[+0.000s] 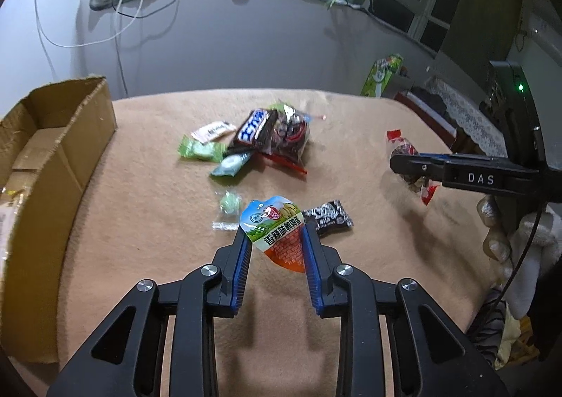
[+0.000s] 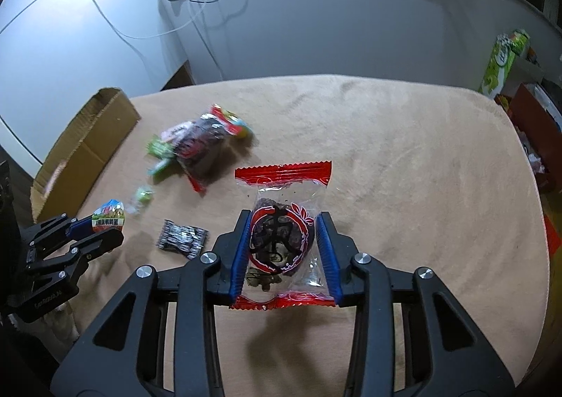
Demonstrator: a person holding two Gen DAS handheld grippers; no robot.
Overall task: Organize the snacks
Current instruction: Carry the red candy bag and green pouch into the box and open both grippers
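Note:
My left gripper (image 1: 275,232) is shut on a quail-egg snack pouch (image 1: 277,232) with a blue, green and orange print, held above the table; it also shows in the right wrist view (image 2: 109,217). My right gripper (image 2: 283,225) is shut on a clear red-edged packet of dark dried fruit (image 2: 281,232), seen from the side in the left wrist view (image 1: 407,154). A pile of snacks (image 1: 267,137) lies mid-table: a brown bar, a clear dark-fruit bag, green candies. A black-and-white packet (image 1: 328,216) and a small green candy (image 1: 229,203) lie nearer.
An open cardboard box (image 1: 52,165) stands at the table's left edge, also seen in the right wrist view (image 2: 87,147). The table wears a beige cloth (image 1: 351,284). A green carton (image 1: 381,75) and clutter stand beyond the right edge. A wall with cables is behind.

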